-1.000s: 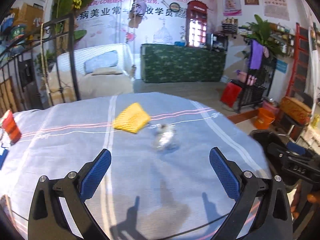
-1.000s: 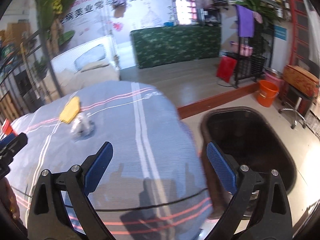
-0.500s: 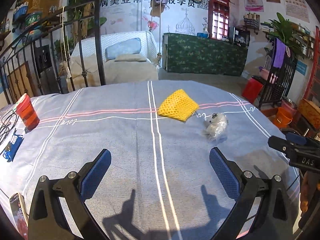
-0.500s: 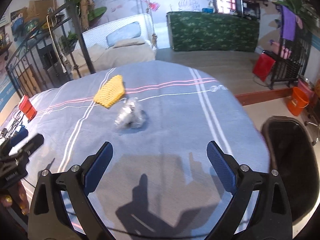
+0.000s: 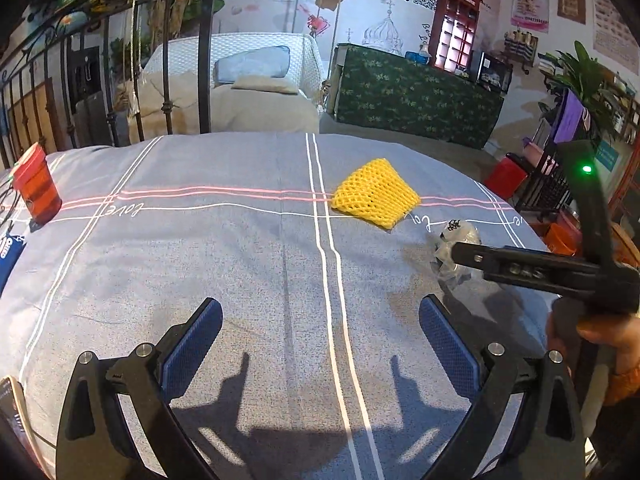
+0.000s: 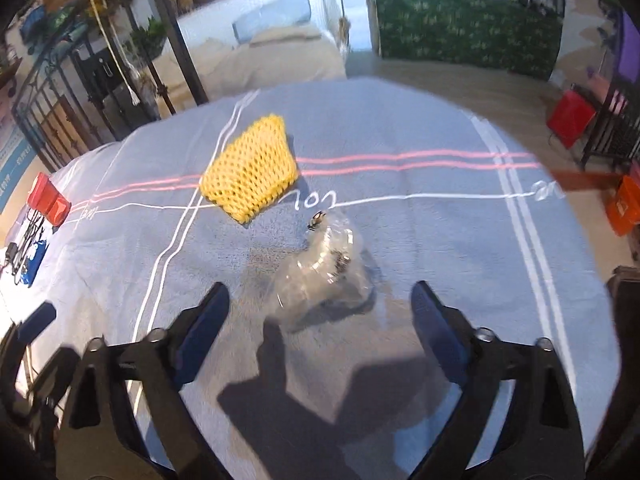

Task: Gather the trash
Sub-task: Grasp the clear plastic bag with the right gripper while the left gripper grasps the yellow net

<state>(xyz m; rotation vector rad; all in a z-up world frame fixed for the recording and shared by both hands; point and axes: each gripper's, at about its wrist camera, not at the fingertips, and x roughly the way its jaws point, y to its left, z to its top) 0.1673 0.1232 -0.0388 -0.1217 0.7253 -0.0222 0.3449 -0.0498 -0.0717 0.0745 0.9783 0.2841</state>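
- Closing in since half a second ago, the right gripper (image 6: 318,314) now hangs low over the counter (image 6: 420,240), its jaws spread wide with the crumpled clear plastic wrapper (image 6: 324,270) lying just ahead, between the two fingers' lines but not touched by either.
- That right wrist view is smeared by motion blur.
- Clear plastic wrapper sits on the grey striped cloth, just beside the yellow foam net (image 6: 250,170), on the near right side of it.
- Yellow foam net lies flat across the pink stripes, apart from the wrapper.
- Left gripper (image 5: 320,338) hovers over the counter well to the near left of the yellow foam net (image 5: 376,192), jaws wide apart and holding nothing.
- From the left wrist view, the right gripper's black body reaches in across the wrapper (image 5: 454,248), partly hiding it.
- Red cup (image 5: 36,188) stands at the counter's edge, far left of the yellow foam net; a blue packet (image 5: 7,250) lies nearer than the cup.
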